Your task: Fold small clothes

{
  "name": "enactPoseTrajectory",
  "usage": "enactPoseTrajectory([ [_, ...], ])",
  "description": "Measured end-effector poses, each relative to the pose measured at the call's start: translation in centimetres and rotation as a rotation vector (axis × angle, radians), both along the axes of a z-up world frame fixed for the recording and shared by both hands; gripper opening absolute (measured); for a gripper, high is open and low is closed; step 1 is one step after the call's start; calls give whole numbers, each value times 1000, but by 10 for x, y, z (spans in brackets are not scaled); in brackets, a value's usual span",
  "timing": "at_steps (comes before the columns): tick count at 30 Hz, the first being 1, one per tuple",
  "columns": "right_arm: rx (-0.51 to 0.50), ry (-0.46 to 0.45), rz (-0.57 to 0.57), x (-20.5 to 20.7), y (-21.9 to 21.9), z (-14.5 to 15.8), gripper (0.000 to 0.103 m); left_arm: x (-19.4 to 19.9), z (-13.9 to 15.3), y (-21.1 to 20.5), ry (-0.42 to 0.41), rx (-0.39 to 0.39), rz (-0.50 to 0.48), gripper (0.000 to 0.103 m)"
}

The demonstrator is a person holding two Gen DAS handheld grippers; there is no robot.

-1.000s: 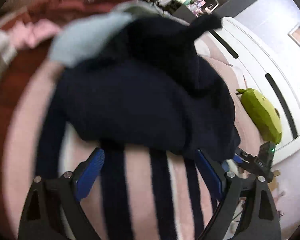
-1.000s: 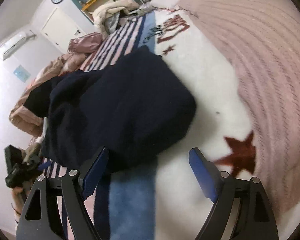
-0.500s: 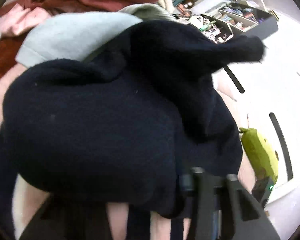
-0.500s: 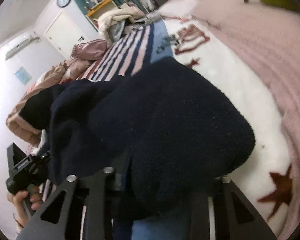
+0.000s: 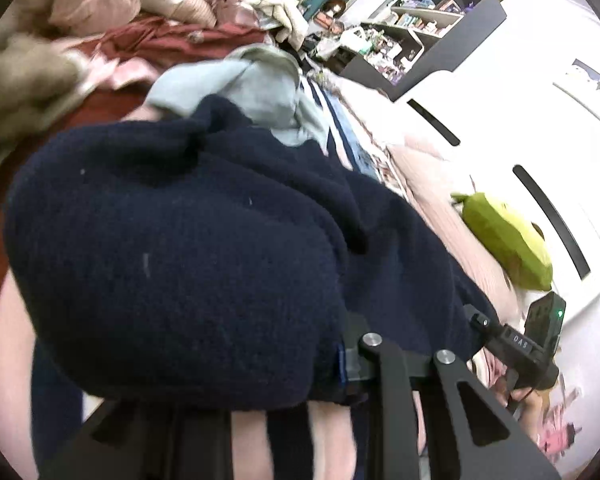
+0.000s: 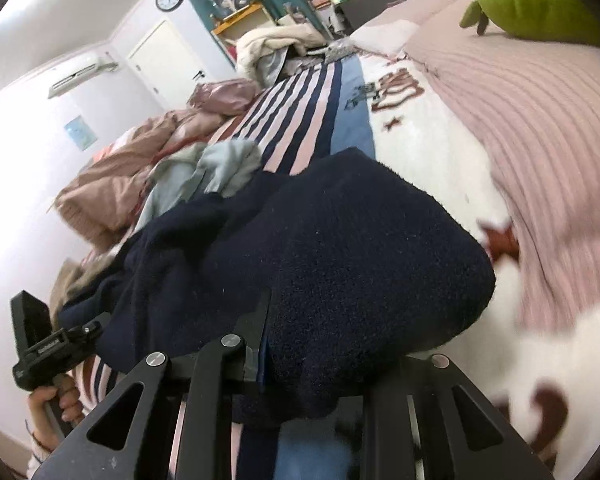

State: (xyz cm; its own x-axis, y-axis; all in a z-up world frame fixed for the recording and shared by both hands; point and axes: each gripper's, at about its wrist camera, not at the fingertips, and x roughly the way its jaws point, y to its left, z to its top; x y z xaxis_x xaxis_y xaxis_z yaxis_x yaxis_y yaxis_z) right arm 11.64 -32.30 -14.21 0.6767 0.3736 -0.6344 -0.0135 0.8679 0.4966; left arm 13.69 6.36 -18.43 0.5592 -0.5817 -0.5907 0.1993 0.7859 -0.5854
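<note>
A dark navy fleece garment (image 5: 188, 260) lies bunched on the striped blanket (image 6: 300, 108) and fills both wrist views. My left gripper (image 5: 284, 384) has its jaws closing with a fold of the near edge pinched between them; one blue pad (image 5: 342, 364) shows, the other finger is hidden under the cloth. My right gripper (image 6: 320, 376) is closing likewise on the garment's (image 6: 340, 248) other near corner, which bulges over its fingers. The two grippers hold the same edge side by side.
A light blue-grey garment (image 5: 256, 84) lies crumpled just beyond the navy one. A green plush toy (image 5: 504, 240) sits on the pink knit cover (image 6: 540, 120) to the right. Maroon and pink clothes (image 5: 172, 36) pile up at the far left. A hand (image 6: 56, 396) grips the left tool.
Both grippers stood open short of the garment a second ago. They pushed in and their jaws closed on its near edge, which now bunches up over the fingers.
</note>
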Motion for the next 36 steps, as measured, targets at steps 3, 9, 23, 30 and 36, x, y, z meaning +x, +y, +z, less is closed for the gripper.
enactPoseTrajectory([
  [3,6,33,25,-12,-1,-6,18,-23,-11,6,23,24,-14,29],
  [9,-76,101,58,-18,-8,-10,43,-40,-17,33,116,-2,-51,73],
  [23,-265,32,130,-33,-34,34,67,-3,43,71,-11,234,-6,89],
  [30,-145,-15,136,45,-40,36,82,87,36,30,47,238,-40,88],
  [36,-139,61,200,110,-34,4,82,141,7,10,138,292,-59,88],
])
